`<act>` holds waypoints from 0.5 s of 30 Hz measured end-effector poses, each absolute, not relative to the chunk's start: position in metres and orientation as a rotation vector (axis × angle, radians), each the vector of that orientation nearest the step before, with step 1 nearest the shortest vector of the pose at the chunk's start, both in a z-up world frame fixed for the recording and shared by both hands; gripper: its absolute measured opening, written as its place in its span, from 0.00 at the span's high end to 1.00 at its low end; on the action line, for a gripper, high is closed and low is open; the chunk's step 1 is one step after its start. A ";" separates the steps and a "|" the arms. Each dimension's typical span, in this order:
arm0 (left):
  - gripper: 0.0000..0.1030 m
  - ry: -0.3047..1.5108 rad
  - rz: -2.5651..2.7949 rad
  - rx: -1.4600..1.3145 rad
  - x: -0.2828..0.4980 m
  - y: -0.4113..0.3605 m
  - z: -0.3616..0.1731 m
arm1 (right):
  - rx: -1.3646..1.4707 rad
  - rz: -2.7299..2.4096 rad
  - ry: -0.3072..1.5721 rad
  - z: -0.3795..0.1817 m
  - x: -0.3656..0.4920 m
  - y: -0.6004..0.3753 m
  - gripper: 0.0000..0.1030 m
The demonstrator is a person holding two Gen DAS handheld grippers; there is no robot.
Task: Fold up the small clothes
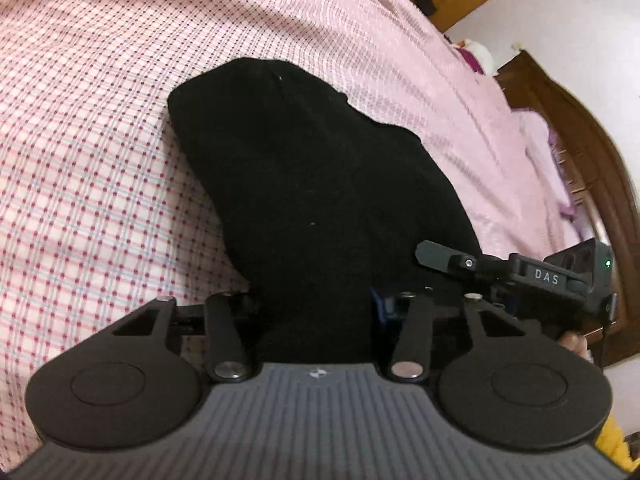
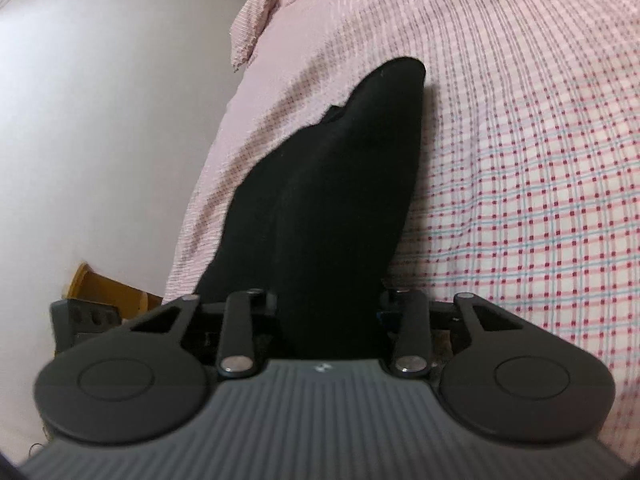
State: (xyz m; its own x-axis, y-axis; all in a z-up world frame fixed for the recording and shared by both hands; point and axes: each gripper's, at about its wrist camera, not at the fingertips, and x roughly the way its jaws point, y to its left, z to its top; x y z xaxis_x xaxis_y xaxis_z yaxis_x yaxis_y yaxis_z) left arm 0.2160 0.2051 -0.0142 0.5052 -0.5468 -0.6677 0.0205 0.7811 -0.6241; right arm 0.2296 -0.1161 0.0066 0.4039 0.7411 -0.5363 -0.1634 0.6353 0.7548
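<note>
We have one small black garment in hand, spread across a bed under a pink checked sheet. It looks like dark knit or fleece, and its exact type is hard to tell. The near edge runs up between the fingers of both tools. In the left wrist view the cloth fills the gap of our left tool, and in the right wrist view it does the same for our right tool. Each tool seems clamped on that edge, though the pads themselves are hidden behind black fabric, so we judge the grip rather than see it. The far end of the garment rests on the sheet.

As for progress, we judge that the fold is only starting: the piece lies long and mostly flat, with a slight overlap at the far end but no clean doubled layer. Lifting the near edge and carrying it over remains to be done.

Count: one garment, two tools, one bed.
</note>
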 end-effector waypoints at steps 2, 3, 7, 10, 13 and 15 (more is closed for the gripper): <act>0.52 0.985 -0.384 -0.626 0.209 0.206 -0.011 | 0.697 0.644 0.999 0.018 0.224 -0.121 0.64; 0.52 0.988 -0.394 -0.637 0.207 0.209 -0.009 | 0.697 0.649 1.002 0.025 0.220 -0.123 0.64; 0.53 1.015 -0.440 -0.646 0.189 0.191 -0.005 | 0.641 0.646 1.005 0.051 0.201 -0.134 0.64; 0.53 1.027 -0.467 -0.639 0.171 0.169 -0.002 | 0.616 0.629 1.015 0.062 0.179 -0.152 0.64; 0.53 1.043 -0.498 -0.614 0.147 0.142 0.000 | 0.603 0.599 1.021 0.068 0.153 -0.173 0.64; 0.53 1.049 -0.518 -0.591 0.130 0.125 0.001 | 0.601 0.585 1.021 0.069 0.134 -0.187 0.64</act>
